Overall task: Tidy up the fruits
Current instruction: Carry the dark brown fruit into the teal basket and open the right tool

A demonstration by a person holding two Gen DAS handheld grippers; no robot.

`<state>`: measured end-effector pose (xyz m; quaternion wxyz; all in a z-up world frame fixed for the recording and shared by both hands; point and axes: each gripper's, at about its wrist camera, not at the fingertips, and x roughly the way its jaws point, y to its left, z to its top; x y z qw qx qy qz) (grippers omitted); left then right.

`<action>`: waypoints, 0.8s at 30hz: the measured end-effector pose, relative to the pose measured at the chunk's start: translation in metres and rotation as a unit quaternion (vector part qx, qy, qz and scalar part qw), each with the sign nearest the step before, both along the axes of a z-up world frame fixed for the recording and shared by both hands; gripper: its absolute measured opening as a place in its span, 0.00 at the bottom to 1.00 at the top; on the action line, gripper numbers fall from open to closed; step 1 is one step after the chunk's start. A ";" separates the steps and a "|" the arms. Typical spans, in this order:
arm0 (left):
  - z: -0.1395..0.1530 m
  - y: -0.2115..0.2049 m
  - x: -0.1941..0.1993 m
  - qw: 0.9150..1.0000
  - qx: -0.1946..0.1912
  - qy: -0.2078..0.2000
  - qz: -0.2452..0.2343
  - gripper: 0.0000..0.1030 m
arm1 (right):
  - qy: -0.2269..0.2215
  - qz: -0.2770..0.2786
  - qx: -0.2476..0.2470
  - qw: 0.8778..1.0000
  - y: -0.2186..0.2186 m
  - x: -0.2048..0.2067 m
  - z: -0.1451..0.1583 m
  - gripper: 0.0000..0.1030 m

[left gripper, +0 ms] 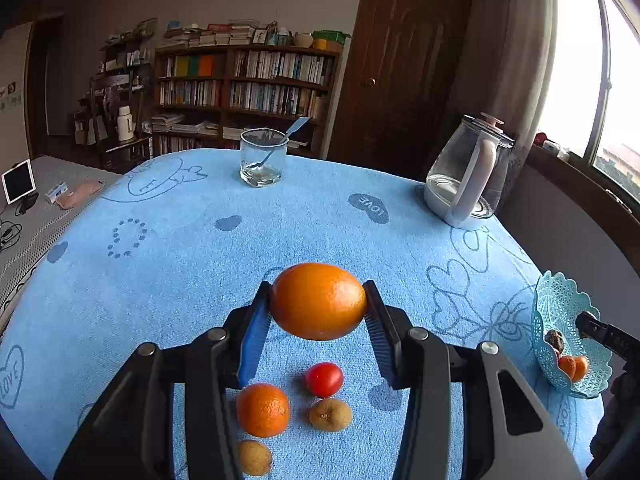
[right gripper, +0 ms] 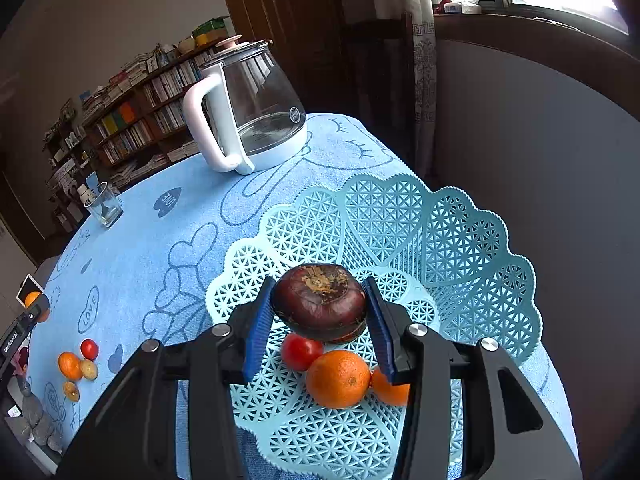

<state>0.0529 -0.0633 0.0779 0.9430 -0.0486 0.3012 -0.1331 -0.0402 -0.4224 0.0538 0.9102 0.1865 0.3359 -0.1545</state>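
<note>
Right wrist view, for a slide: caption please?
Right gripper holds a dark purple fruit above the lattice basket.

Second basket orange (right gripper: 390,390) half hidden behind right fingers (right gripper: 380,332), brown fruit (left gripper: 255,458) partly behind left fingers (left gripper: 252,340)

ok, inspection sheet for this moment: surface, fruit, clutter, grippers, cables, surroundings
surface: table under blue towel cloth with heart prints.
job's things: lattice basket at the table's right edge holds two oranges and a tomato; on the cloth lie a small orange, a red tomato and two brown fruits.
clutter: glass with spoon, glass kettle.
grippers: left gripper fingers clamp a large orange; right gripper holds a dark purple fruit over the basket.
cables: black cables beside a tablet, off the table.
surroundings: bookshelf, door, window.
</note>
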 end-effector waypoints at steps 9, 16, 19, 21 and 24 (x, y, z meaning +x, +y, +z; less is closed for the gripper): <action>-0.003 -0.003 0.001 1.000 0.005 0.004 -0.003 0.45 | 0.026 -0.023 0.033 0.999 -0.020 0.000 -0.022 0.44; -0.006 -0.006 0.001 1.000 0.009 0.006 -0.005 0.45 | 0.028 -0.023 0.044 0.998 -0.022 -0.002 -0.026 0.44; -0.007 -0.008 0.001 1.000 0.012 0.007 -0.007 0.45 | 0.027 -0.023 0.047 0.998 -0.021 -0.003 -0.025 0.44; -0.007 -0.010 0.001 1.000 0.014 0.007 -0.008 0.45 | 0.022 -0.023 0.048 0.998 -0.020 -0.005 -0.025 0.45; -0.008 -0.013 0.001 1.000 0.016 0.010 -0.012 0.45 | 0.016 -0.026 0.045 0.999 -0.020 -0.007 -0.022 0.45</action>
